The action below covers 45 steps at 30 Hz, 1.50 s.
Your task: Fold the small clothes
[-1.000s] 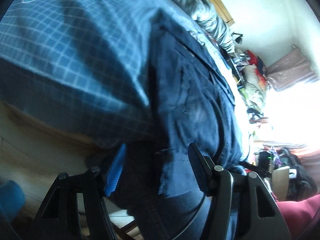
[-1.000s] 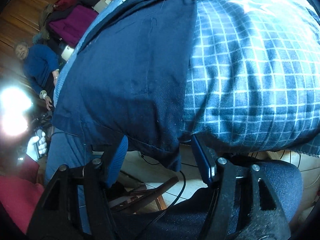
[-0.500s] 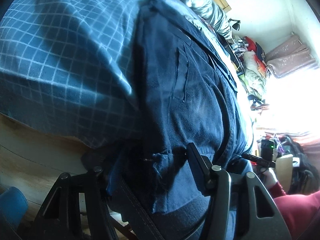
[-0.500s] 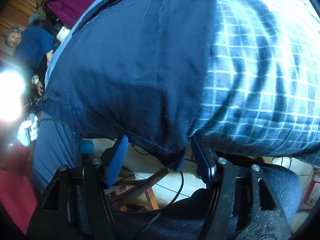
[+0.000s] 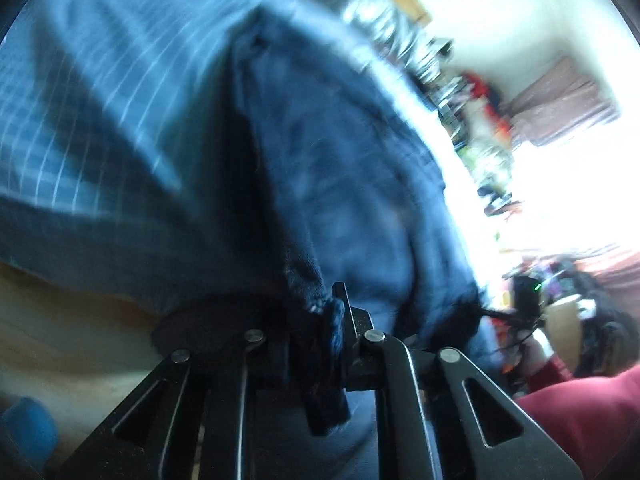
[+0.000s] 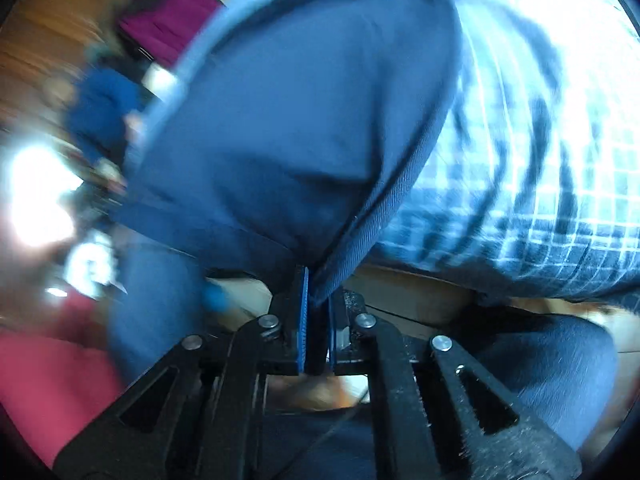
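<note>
both jaws are pinched tight on the near hem of the dark navy cloth garment (image 6: 304,128), which lies ahead on a blue checked bedcover (image 6: 540,184): the left gripper (image 5: 320,320) and right gripper (image 6: 318,304) take separate corners, probably for lifting it into a fold.

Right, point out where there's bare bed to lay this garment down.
The checked blue bedcover lies bare beside the dark navy garment, on the side away from the cluttered room. The far end is crowded with piled clothes. Both the left gripper and right gripper are shut on the garment's edge.
</note>
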Tool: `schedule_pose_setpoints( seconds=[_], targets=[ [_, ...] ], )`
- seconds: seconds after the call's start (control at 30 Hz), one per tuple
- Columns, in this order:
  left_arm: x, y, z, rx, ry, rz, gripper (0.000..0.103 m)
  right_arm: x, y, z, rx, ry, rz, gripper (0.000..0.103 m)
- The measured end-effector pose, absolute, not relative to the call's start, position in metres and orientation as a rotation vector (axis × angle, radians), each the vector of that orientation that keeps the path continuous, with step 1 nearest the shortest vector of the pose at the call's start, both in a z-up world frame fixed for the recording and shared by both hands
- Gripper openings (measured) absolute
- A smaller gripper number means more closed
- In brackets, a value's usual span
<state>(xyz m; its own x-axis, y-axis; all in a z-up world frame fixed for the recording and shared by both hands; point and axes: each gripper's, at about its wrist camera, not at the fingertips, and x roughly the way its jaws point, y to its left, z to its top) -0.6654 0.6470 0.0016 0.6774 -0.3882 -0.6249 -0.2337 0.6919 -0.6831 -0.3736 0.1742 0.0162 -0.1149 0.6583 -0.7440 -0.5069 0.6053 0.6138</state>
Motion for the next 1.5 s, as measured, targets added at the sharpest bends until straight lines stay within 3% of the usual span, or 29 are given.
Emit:
schedule_pose_setpoints(
  seconds=[0.23,0.47,0.73,0.9,1.0,1.03,1.07,1.1,1.23,1.5],
  targets=[
    [-0.653,0.662,0.066,-0.900,0.605,-0.187,0.015,-0.348,0.157,0.089,0.454,1.163,1.121,0.007],
    [-0.625,0.697,0.111,-0.968,0.411,-0.208,0.015,-0.298,0.158,0.121,0.638,1.022,1.129,0.007],
    [-0.520,0.745,0.156,-0.889,0.402,-0.184,0.015,-0.184,0.209,0.162,0.595,0.923,1.100,0.007],
    [-0.424,0.782,0.147,-0.866,0.457,-0.135,0.019,-0.103,0.242,0.155,0.516,0.959,1.050,0.009],
    [-0.362,0.811,0.108,-0.876,0.533,-0.046,0.028,-0.053,0.267,0.125,0.460,1.021,1.022,0.019],
    [-0.344,0.820,0.089,-0.895,0.576,0.007,0.039,-0.037,0.273,0.111,0.415,1.047,0.966,0.029],
    [-0.327,0.829,0.071,-0.904,0.621,0.052,0.050,-0.024,0.276,0.098,0.368,1.061,0.892,0.047],
    [-0.311,0.838,0.048,-0.905,0.685,0.117,0.051,-0.016,0.277,0.085,0.319,1.074,0.829,0.053],
    [-0.288,0.843,0.013,-0.855,0.786,0.193,0.051,-0.017,0.284,0.051,0.233,1.105,0.790,0.057],
    [-0.279,0.821,0.045,-0.519,0.820,0.179,0.053,-0.025,0.327,0.038,-0.077,1.025,0.795,0.058]
  ],
)
